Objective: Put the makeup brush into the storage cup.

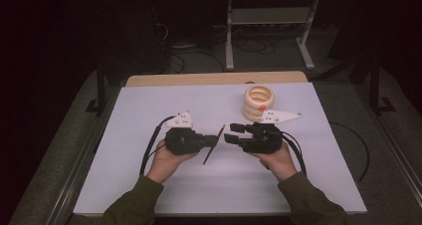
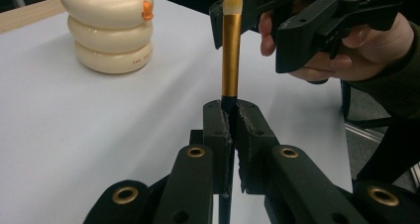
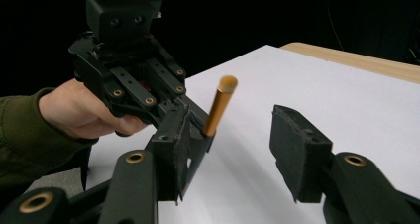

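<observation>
A dark room surrounds a white table [image 1: 149, 185] with a strip of bare wood along its far edge; near the far right corner stands a cream holder made of stacked rings [image 1: 258, 103], bearing a small orange mark. Over the middle of the table the left gripper [image 1: 211, 140] has its jaws clamped tight on the dark handle of a makeup brush [image 2: 231, 50], whose gold ferrule and pale bristle tip stick out beyond the jaws toward the other hand. The right gripper [image 1: 230, 133] faces it just beside the brush; its jaws stand apart, with the brush's gold shaft lying between them close to one pad, and nothing shows the pads pressing on it yet. Judging from this, the brush is already picked up and lifted clear of the table, and a handover from left to right seems to be under way but not finished: the right gripper has yet to close on the shaft, the left has yet to let go, and the brush is well apart from the ring holder, where it may be meant to end up.
</observation>
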Motion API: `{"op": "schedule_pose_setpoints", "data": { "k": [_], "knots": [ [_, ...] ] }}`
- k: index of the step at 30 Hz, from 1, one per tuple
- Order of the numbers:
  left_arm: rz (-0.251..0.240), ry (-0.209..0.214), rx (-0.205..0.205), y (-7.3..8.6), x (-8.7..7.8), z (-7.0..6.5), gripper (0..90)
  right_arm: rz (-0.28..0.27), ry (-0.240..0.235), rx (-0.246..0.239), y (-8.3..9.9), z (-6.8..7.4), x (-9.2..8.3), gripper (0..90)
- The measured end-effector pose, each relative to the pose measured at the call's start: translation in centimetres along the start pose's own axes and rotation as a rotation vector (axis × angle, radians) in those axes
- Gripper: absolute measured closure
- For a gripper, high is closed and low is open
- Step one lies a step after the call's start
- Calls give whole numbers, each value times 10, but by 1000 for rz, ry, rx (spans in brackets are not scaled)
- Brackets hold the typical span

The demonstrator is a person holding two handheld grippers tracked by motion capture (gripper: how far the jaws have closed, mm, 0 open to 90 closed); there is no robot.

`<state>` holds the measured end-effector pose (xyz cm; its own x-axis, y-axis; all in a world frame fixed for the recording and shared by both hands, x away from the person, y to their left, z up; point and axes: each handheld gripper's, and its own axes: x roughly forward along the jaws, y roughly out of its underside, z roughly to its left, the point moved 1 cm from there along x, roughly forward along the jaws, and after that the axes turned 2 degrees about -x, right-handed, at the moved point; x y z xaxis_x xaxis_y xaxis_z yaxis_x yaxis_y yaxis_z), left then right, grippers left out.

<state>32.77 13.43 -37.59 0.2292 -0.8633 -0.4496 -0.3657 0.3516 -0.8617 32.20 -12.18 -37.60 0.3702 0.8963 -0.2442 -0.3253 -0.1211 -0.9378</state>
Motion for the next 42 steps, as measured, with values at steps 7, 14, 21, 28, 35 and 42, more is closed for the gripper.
{"op": "schedule_pose_setpoints", "data": {
  "k": [7,14,21,28,35,42],
  "knots": [
    [-5,0,6,0,4,-3,840,-4,-14,14,0,0,5,535],
    [-3,1,8,1,7,-3,840,-3,-21,26,1,-1,6,578],
    [-1,5,8,2,9,-3,840,9,-22,30,2,-1,8,624],
    [-1,3,7,2,9,-3,840,16,-28,32,2,-1,13,667],
    [-2,2,7,2,9,-3,840,21,-33,32,0,1,19,721],
    [-11,-3,5,1,7,-3,840,20,-37,43,0,0,21,749]
  ]
}}
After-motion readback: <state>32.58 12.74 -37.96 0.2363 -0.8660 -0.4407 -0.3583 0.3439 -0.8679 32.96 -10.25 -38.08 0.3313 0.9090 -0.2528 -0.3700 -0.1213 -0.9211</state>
